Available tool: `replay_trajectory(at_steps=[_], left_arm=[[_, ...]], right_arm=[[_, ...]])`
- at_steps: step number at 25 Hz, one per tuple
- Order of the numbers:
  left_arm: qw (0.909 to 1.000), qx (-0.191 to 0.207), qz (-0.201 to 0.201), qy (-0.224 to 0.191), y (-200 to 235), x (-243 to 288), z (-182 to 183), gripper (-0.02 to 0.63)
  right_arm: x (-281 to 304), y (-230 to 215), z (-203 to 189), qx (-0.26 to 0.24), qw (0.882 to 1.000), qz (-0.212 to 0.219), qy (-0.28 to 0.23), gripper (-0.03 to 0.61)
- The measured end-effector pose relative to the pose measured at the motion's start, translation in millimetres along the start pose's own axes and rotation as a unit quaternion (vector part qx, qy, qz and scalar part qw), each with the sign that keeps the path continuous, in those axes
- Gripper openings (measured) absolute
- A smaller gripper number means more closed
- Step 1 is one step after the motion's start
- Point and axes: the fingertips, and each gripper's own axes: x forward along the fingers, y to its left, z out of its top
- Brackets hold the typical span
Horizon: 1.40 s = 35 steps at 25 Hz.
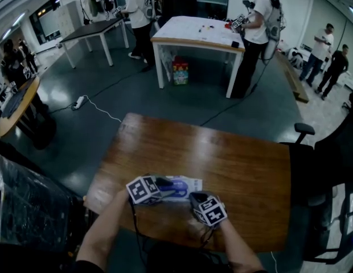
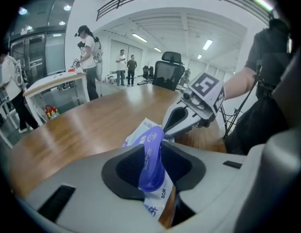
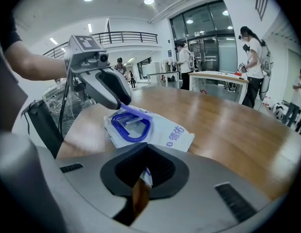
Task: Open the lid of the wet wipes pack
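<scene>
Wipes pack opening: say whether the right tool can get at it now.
Probably not yet. The left tool holds the lid up off the opening, but the right tool is itself clamped on the pack.

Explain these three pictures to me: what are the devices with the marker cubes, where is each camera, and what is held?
No robot here: a person holds a two-jaw gripper in each hand. The head view looks down from the person's head onto a wooden table; the other two cameras ride on the grippers, looking along their jaws. A wet wipes pack lies on the table. The left gripper is shut on its purple lid, lifted off the opening. The right gripper pinches the pack's near corner.
</scene>
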Motion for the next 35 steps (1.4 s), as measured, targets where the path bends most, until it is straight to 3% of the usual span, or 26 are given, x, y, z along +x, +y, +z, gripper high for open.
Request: replay_trajectory(at_steps=[4, 15, 20, 26, 31, 35], left_arm=[[0.999, 0.022, 0.032, -0.02, 12, -9, 16, 0.081], [0.9905, 0.03, 0.12, -0.059, 53, -11, 35, 0.086], [0.9867, 0.006, 0.147, -0.069, 70, -10, 32, 0.1], [0.9757, -0.002, 0.208, -0.069, 87, -17, 27, 0.135], [0.9692, -0.024, 0.223, -0.101, 85, -41, 28, 0.14], [0.9611, -0.04, 0.236, -0.138, 76, -63, 37, 0.14]], right_arm=[[-4, 3, 3, 0.002, 1.0, -0.001, 0.009, 0.011], [-4, 6, 2, -0.003, 1.0, -0.006, 0.016, 0.012], [-4, 6, 2, 0.001, 1.0, -0.007, 0.015, 0.012], [-4, 4, 3, 0.003, 1.0, -0.011, 0.015, 0.011], [-4, 3, 3, 0.005, 1.0, -0.017, 0.015, 0.012], [-17, 2, 18, 0.016, 0.999, -0.022, -0.018, 0.011]])
